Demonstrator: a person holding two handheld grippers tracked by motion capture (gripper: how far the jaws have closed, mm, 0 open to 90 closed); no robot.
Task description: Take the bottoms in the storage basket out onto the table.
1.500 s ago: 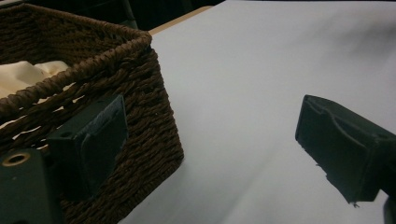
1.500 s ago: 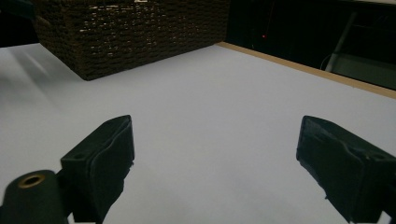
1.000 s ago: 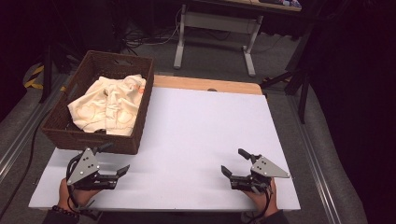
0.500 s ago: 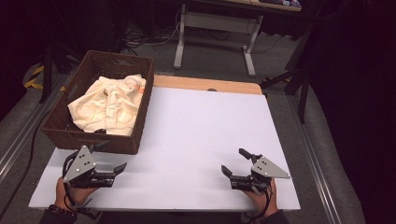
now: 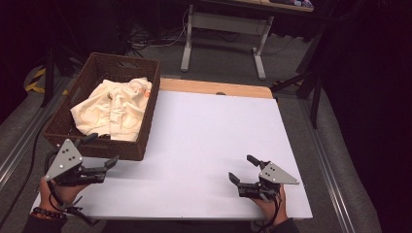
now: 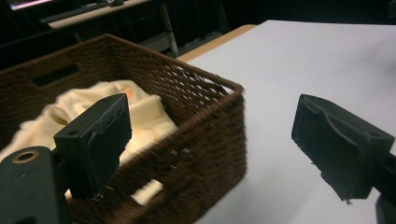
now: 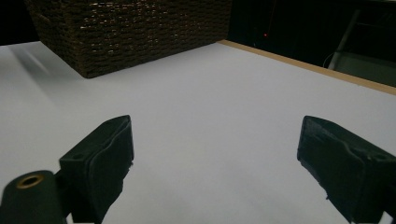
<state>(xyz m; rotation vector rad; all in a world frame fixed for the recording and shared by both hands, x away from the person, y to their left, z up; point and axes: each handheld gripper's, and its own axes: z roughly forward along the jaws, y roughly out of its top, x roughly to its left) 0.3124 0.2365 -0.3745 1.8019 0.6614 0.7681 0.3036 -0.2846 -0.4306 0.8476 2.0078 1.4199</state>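
A dark brown wicker basket [image 5: 151,104] stands on the left of the white table [image 5: 209,131], with cream cloth [image 5: 114,104] piled inside it. My left gripper [image 5: 103,148] is open and hovers at the basket's near front corner, with one jaw over the rim. In the left gripper view, the left gripper [image 6: 217,140] straddles the basket's corner [image 6: 205,135], and the cloth [image 6: 140,116] lies behind the left jaw. My right gripper [image 5: 240,167] is open near the table's front right, with nothing between its jaws. The right gripper view has the right gripper [image 7: 215,168] over bare table, basket [image 7: 130,32] far ahead.
The table has a wooden strip [image 5: 214,88] along its far edge. Beyond it stands a white desk frame [image 5: 223,29] on a grey floor. Cables [image 5: 145,36] lie on the floor behind the basket. A dark stand [image 5: 311,82] is off the table's far right corner.
My left gripper has risen and moved forward to the basket's front corner. The right gripper has stayed where it was.
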